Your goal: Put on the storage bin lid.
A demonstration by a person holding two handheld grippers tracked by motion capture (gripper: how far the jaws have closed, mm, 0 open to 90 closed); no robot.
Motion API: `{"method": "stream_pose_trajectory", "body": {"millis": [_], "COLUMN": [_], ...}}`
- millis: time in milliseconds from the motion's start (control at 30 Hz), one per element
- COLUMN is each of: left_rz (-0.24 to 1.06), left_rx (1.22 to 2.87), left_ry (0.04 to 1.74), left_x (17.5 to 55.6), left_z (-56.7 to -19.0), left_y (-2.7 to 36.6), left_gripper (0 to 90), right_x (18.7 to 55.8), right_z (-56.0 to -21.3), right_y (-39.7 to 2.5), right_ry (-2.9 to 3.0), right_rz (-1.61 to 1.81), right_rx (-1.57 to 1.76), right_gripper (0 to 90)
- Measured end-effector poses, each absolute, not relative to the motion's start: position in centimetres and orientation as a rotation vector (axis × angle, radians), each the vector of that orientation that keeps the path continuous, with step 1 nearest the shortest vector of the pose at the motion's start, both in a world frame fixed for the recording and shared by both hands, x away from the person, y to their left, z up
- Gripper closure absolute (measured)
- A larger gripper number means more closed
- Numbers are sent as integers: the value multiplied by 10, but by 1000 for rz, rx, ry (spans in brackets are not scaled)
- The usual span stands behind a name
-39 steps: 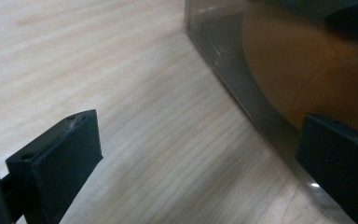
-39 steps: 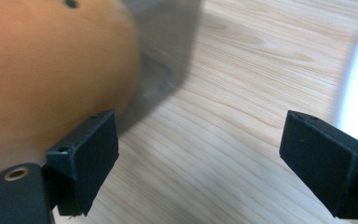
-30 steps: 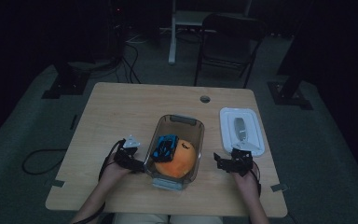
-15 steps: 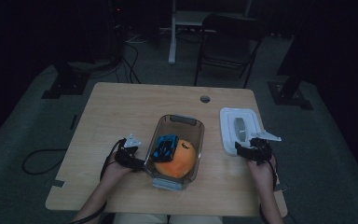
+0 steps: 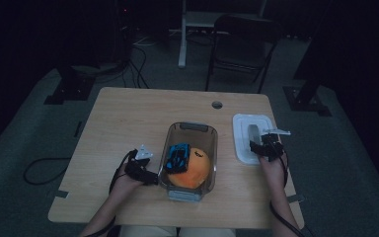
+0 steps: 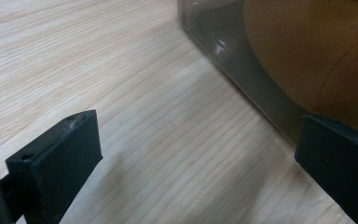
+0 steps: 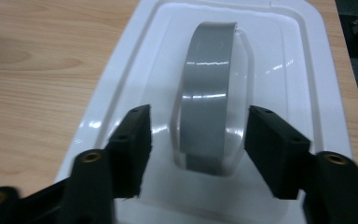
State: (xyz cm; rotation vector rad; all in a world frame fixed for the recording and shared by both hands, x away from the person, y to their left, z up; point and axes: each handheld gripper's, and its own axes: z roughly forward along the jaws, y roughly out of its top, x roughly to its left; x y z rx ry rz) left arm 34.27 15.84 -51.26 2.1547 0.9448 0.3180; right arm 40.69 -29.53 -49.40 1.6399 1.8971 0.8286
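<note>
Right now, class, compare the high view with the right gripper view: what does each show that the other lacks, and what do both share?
High view alone: the clear bin holding a blue toy car and an orange ball, with the left gripper beside it. Right gripper view alone: its open jaws either side of the lid's grey handle, not gripping. Both: the white lid, the right gripper and the table.

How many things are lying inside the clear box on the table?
2. A blue toy car lies at the left side of the clear box, and an orange ball lies beside it, nearer the person. Something smaller may be hidden under them.
</note>
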Motion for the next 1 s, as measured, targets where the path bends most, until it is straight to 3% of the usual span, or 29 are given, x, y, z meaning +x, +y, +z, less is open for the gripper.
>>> {"method": "stream_pose_trajectory", "body": {"millis": [167, 300, 600, 1000], "left_rz": [308, 306, 284, 319], "left_rx": [2166, 2170, 2198, 2216], "left_ry": [920, 901, 851, 803], "left_x": [341, 339, 338, 336], "left_z": [-513, -513, -512, -509], "left_y": [149, 142, 126, 101], "left_gripper": [9, 9, 9, 9], "right_x": [417, 419, 388, 321], "right_z": [-500, -500, -476, -394], "right_y": [-295, -295, -295, -282], "right_ry": [1912, 1932, 1909, 1841], "right_rz": [790, 777, 838, 1054], "right_rx": [1669, 1661, 1608, 1435], "right_gripper": [529, 663, 674, 676]}}
